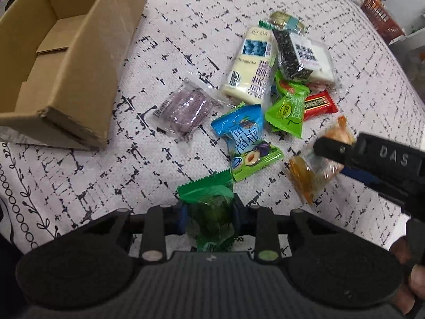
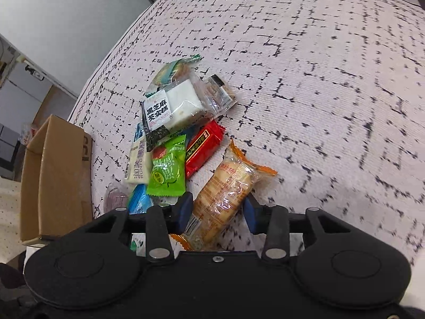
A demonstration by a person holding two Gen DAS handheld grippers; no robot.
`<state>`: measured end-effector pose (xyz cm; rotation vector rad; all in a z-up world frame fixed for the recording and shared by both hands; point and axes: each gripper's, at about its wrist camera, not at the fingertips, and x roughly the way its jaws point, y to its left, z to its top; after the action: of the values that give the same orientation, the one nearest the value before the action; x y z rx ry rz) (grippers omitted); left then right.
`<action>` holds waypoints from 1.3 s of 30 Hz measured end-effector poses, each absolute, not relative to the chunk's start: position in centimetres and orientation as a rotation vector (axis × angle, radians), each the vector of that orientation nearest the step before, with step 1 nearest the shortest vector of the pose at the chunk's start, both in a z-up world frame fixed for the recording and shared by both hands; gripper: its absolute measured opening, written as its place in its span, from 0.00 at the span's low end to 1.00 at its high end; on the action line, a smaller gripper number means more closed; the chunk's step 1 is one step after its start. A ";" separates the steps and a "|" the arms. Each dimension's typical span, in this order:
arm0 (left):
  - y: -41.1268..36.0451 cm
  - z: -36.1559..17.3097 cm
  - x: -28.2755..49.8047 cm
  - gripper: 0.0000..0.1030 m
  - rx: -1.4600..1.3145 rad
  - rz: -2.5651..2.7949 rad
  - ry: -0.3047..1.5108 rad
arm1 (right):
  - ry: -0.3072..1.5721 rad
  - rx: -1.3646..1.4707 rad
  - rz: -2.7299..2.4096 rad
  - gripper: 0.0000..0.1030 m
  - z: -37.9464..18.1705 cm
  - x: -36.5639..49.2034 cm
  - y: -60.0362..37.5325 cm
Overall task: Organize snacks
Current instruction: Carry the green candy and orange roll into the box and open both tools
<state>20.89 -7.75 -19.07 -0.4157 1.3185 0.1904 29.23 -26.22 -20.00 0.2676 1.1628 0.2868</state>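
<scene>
The green snack (image 1: 209,212) sits between the blue pads of the left gripper (image 1: 209,219), whose jaws are closed on it, and it is held above the patterned cloth (image 1: 93,175). The orange snack (image 2: 223,194) lies between the pads of the right gripper (image 2: 218,211); the jaws are narrowed around it, but I cannot tell if both pads already touch the wrapper. In the left view the right gripper (image 1: 334,159) comes in from the right side, over the orange snack (image 1: 310,175). Just beyond lie the other snacks in a loose pile: a blue pack (image 1: 244,138), a light green pack (image 1: 288,106), a red bar (image 1: 320,103), a cream pack (image 1: 251,66), a sesame cake (image 1: 302,55) and, a little apart, a purple one (image 1: 183,109). The open cardboard box (image 1: 87,61) stands at the left of the pile, on the same cloth.
</scene>
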 end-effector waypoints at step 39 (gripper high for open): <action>2.0 -7.1 18.0 0.29 -0.495 0.173 0.942 | 1.000 0.186 0.467 0.39 -7.8 25.7 -13.1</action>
<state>18.01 1.97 -7.07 -0.4951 0.9416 0.1734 25.69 -13.13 -7.79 0.1856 0.9998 0.4668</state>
